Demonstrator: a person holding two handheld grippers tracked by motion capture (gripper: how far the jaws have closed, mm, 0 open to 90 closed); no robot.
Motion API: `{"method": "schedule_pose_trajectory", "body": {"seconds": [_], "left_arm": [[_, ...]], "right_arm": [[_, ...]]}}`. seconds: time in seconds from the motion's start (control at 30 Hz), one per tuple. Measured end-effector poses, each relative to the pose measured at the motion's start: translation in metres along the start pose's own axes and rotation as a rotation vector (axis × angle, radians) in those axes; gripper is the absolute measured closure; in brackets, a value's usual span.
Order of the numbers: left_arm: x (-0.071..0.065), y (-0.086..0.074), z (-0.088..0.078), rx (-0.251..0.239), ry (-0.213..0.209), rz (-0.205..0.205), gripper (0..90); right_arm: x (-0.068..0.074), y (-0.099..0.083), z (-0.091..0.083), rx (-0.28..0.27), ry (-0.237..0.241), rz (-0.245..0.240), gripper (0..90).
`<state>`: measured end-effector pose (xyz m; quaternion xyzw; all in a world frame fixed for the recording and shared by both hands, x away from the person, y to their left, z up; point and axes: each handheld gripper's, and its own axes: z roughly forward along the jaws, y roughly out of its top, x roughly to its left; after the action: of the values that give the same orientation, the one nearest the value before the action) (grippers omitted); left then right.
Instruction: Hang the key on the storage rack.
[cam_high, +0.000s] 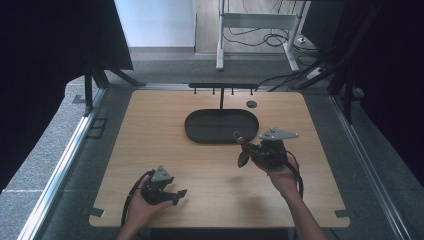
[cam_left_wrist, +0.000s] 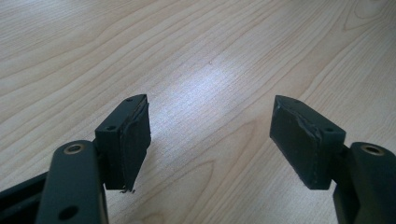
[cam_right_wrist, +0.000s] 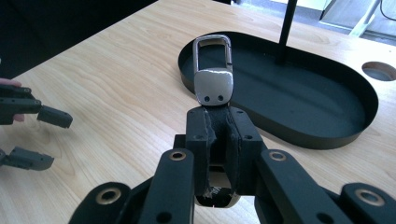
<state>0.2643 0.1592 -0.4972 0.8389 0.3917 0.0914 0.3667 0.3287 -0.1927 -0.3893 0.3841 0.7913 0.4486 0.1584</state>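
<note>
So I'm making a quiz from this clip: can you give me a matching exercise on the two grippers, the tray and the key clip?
Things:
1. left gripper
2. right gripper
3. tray
4. key clip

States:
A. oval, black, with an upright post
B. silver, sticking out past the jaws
C. jaws apart, nothing between them
D. jaws shut on a thing

Pairs: 1-C, 2-D, 3-A, 4-B

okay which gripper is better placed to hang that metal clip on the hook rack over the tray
Right, probably. The right gripper is shut on the metal clip beside the black tray under the hook rack. The left gripper is open with nothing between its jaws, nearer the person.
</note>
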Motion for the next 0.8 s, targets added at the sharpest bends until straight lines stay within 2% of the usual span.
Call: {"method": "schedule_pose_trajectory", "body": {"seconds": [0.8], "left_arm": [[0.002,0.0,-0.002,-0.01,0.001,-0.006,29.7]], "right_arm": [[-0.017,0.021,0.008,-0.012,-0.04,0.034,80.2]]}}
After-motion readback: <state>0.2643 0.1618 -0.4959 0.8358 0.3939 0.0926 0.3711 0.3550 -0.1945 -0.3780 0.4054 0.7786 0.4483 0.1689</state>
